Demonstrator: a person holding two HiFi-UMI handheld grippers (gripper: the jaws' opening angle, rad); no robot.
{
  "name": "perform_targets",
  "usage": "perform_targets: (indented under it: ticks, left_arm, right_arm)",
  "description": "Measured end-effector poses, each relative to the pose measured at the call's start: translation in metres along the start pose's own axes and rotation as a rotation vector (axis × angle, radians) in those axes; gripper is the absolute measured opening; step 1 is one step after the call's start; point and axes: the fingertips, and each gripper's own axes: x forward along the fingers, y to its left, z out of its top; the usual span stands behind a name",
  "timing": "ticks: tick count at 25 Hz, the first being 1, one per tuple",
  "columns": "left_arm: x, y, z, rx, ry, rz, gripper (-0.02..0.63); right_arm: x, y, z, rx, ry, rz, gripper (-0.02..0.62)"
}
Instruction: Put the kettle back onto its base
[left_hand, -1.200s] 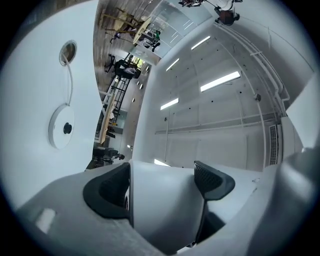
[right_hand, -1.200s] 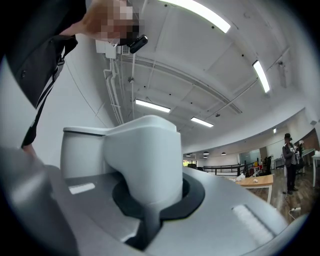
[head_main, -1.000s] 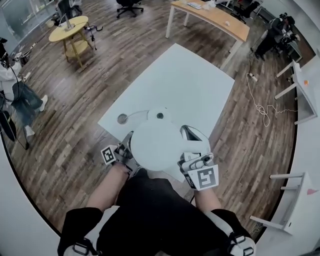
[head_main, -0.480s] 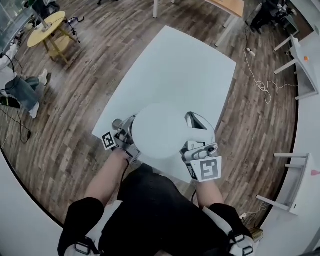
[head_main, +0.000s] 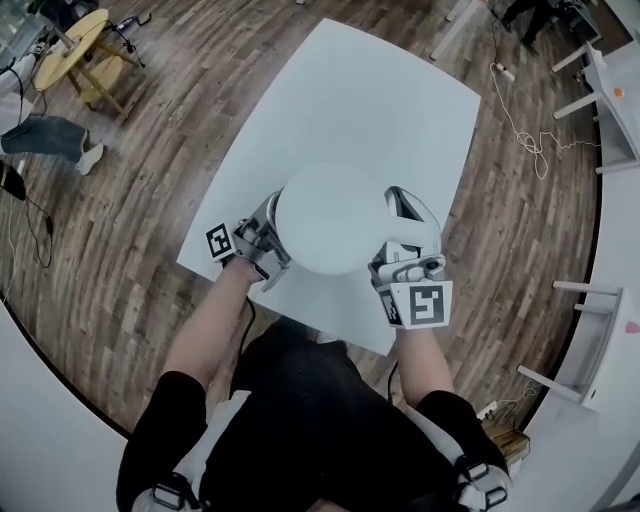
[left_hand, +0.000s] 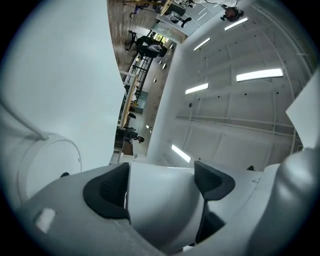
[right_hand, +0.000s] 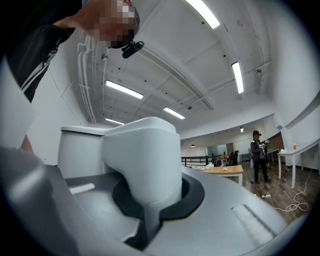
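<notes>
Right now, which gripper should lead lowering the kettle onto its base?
Right. The right gripper has its jaws shut on the handle of the kettle, so it likely controls the lowering; the left gripper just steadies the opposite side.

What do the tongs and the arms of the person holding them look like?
Both the left tongs and the right tongs are pale grey plastic shells with dark pads inside. Each carries a cube printed with black-and-white square markers. The person wears a black short-sleeved top with white stripes.
</notes>
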Motion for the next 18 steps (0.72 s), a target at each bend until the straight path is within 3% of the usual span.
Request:
perform_targets:
  ticks: [5, 11, 13, 15, 17, 18]
  left_arm:
    - [0.004, 0.007, 0.019, 0.115, -0.007, 0.121, 0.413]
    - [0.000, -0.002, 0.039, 0.466, -0.002, 0.339, 0.408]
    - [0.001, -0.004, 0.037, 0.522, 0.033, 0.398, 0.303]
    - [0.003, -0.009, 0.034, 0.543, 0.047, 0.415, 0.254]
    - [0.006, -0.018, 0.033, 0.526, 0.009, 0.383, 0.012]
    - [0.008, -0.023, 0.032, 0.508, -0.014, 0.351, -0.002]
  right_arm:
    - [0.012, -0.008, -0.012, 0.015, 0.014, -0.036, 0.003]
    - [0.015, -0.014, -0.023, -0.049, 0.029, -0.049, 0.003]
    - [0.016, -0.013, -0.031, -0.068, 0.051, -0.062, 0.003]
    - [0.016, -0.013, -0.038, -0.061, 0.062, -0.069, 0.003]
    - [0.014, -0.013, -0.046, -0.052, 0.054, -0.062, 0.003]
    - [0.014, -0.013, -0.049, -0.048, 0.051, -0.058, 0.003]
